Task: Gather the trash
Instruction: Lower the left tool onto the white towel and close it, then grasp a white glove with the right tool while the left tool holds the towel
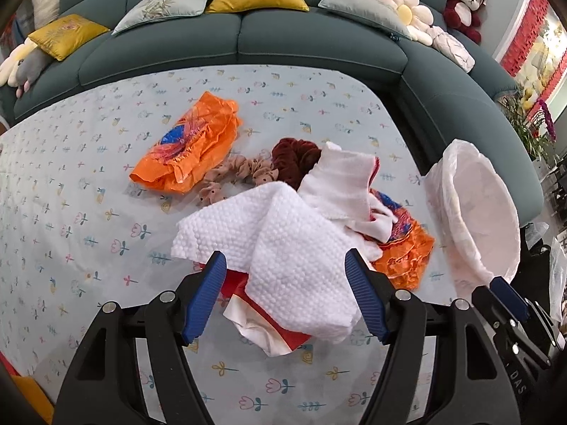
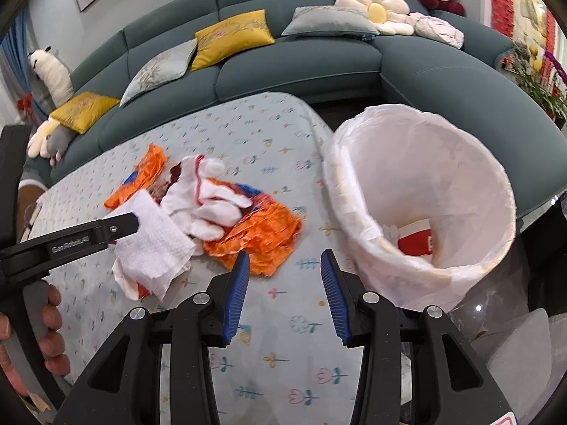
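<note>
A pile of trash lies on the flowered tablecloth: a white dimpled paper towel over a red-and-white wrapper, a white cloth with red trim, an orange wrapper under it, and another orange wrapper farther left. My left gripper is open, its fingers on either side of the paper towel. My right gripper is open and empty over the cloth, beside the white-lined trash bin. A red-and-white item lies inside the bin.
Pink and dark red scrunchies lie among the trash. A teal sofa with cushions and plush toys curves behind the table. The bin stands at the table's right edge. A clear plastic item is below the bin.
</note>
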